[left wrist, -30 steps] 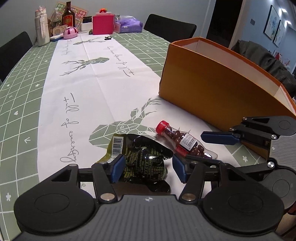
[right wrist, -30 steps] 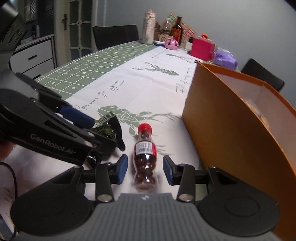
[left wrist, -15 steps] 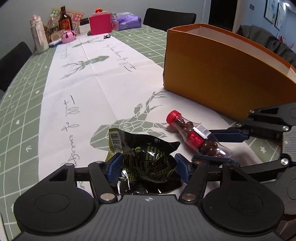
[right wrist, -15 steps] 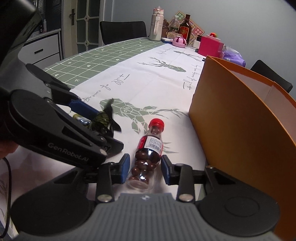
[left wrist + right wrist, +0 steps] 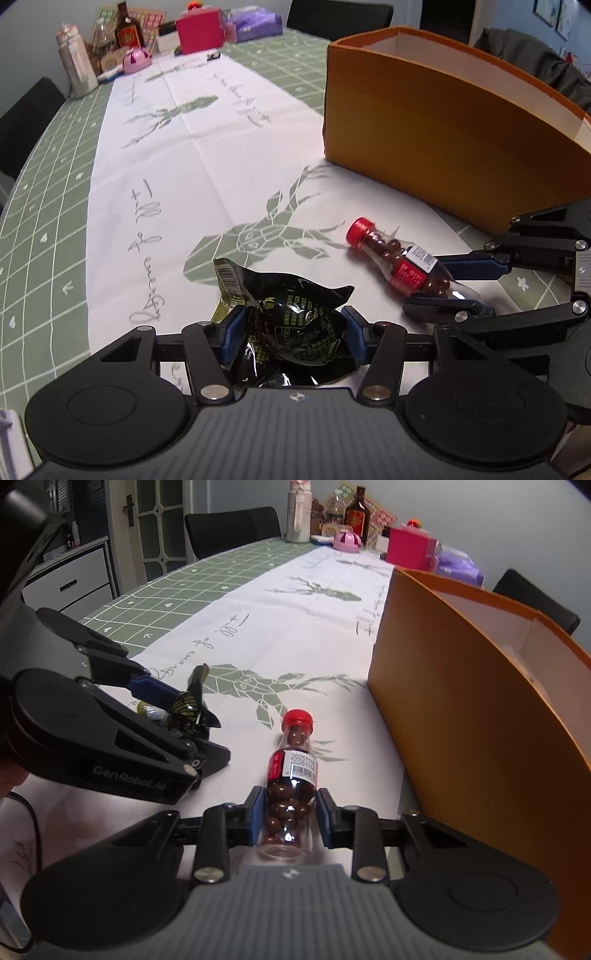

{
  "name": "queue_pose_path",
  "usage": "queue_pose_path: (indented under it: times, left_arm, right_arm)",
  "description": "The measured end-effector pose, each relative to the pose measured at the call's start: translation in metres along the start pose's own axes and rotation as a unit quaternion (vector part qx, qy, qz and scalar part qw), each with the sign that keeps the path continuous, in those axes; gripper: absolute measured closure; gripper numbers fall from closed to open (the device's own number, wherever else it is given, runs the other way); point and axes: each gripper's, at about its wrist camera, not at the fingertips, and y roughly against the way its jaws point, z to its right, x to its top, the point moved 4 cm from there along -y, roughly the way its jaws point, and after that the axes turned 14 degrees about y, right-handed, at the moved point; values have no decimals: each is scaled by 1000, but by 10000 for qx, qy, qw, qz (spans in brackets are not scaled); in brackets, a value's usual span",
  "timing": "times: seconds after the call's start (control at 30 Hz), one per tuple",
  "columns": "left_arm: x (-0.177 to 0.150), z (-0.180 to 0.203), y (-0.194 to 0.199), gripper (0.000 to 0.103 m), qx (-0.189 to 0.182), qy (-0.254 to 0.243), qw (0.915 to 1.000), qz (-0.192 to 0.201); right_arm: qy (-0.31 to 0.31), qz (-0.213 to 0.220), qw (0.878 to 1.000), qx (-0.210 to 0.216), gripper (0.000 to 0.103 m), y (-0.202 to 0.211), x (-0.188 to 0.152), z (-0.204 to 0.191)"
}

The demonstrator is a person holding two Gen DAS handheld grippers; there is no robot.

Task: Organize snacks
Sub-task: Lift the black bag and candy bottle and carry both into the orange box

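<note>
Left gripper (image 5: 291,339) clamped on black snack pouch (image 5: 295,325), right gripper (image 5: 289,818) clamped on candy bottle (image 5: 291,786), orange box (image 5: 480,720) wall close right, open tablecloth (image 5: 192,177) ahead, box interior only partly visible from right wrist.

This is a home dining room. Ahead of the jaws runs a long dining table (image 5: 44,206) under a green checked cloth with a white deer-print runner (image 5: 207,122). Black dining chairs (image 5: 232,528) stand at its far end and sides. Household odds and ends crowd the far end: a brown bottle (image 5: 128,32), a pink box (image 5: 199,25), a purple pack (image 5: 258,26). Left of the jaws in the right wrist view stand a white drawer unit (image 5: 70,579) and a glazed door (image 5: 162,520); framed pictures (image 5: 550,11) hang far right.
</note>
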Motion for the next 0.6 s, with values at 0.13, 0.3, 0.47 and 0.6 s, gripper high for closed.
queue_pose_path:
  times: [0.13,0.3,0.47,0.6]
  left_arm:
    - [3,1,8,41,-168,144,9994,-270]
    - [5,10,21,41,-113,42,9985,-535]
    - [11,23,41,41,-74,-189,9975,-673]
    - [27,39,66,42,-98,-402,9978,-510]
  right_arm:
    - [-136,-157,9997,84,75,6,-2,8]
    - [-54,-126,9997,186,75,23,-5,8]
    - [249,14,9995,173,75,50,-5,5]
    - [409,203,9989,67,75,77,-2,12]
